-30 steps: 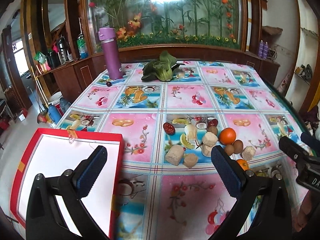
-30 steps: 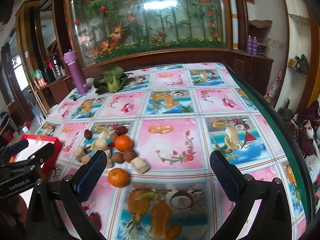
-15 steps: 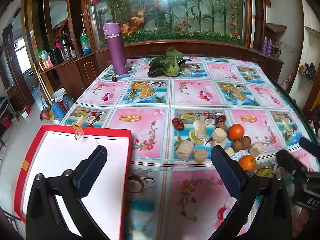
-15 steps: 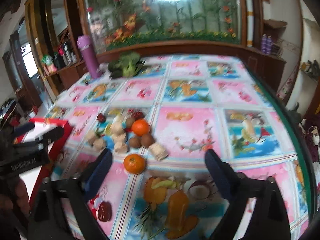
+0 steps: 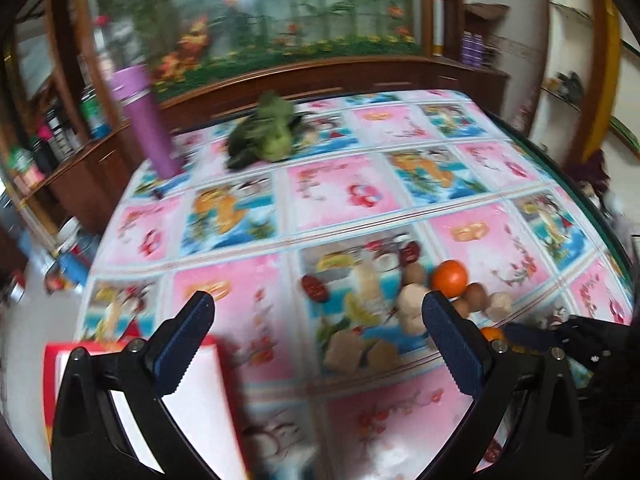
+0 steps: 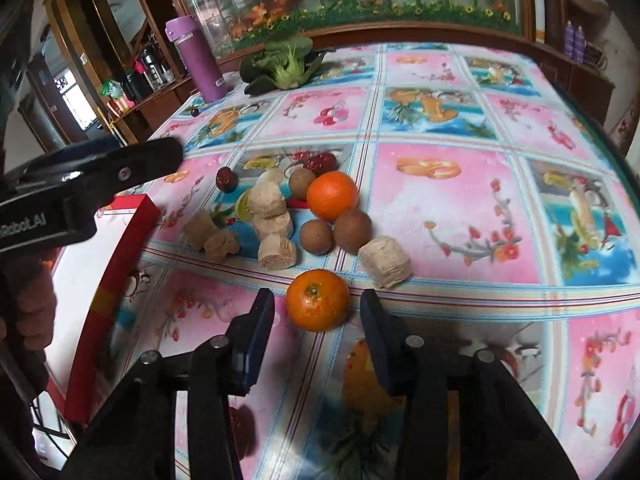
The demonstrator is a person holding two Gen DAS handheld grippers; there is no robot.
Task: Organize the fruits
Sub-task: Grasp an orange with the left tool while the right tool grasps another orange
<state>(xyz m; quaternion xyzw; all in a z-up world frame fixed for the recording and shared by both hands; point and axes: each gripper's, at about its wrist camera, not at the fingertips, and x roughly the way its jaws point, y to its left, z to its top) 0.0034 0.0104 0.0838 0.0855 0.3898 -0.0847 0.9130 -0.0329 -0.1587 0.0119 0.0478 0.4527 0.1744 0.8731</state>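
My right gripper [image 6: 316, 300] is open, lowered to the cloth, with its fingertips on either side of the near orange [image 6: 318, 300] and small gaps both ways. Behind it lie a second orange [image 6: 332, 195], three brown round fruits [image 6: 352, 230], red dates [image 6: 227, 179] and several beige cylindrical pieces [image 6: 272, 248]. The red-rimmed white tray [image 6: 132, 232] lies at the left. My left gripper [image 5: 318, 312] hangs open and empty above the table, between the tray [image 5: 56, 356] and the fruit pile; the far orange [image 5: 450, 278] shows beyond its right finger. This view is blurred.
A purple bottle [image 6: 198, 62] and a green leafy vegetable [image 6: 286, 62] stand at the far side of the fruit-print tablecloth [image 6: 460, 208]. The table's dark edge [image 6: 624, 168] runs down the right. A wooden cabinet lies beyond.
My right gripper has dropped forward to the near orange and its jaws have narrowed around it. The left gripper has swung right and forward over the table, blurring its view.
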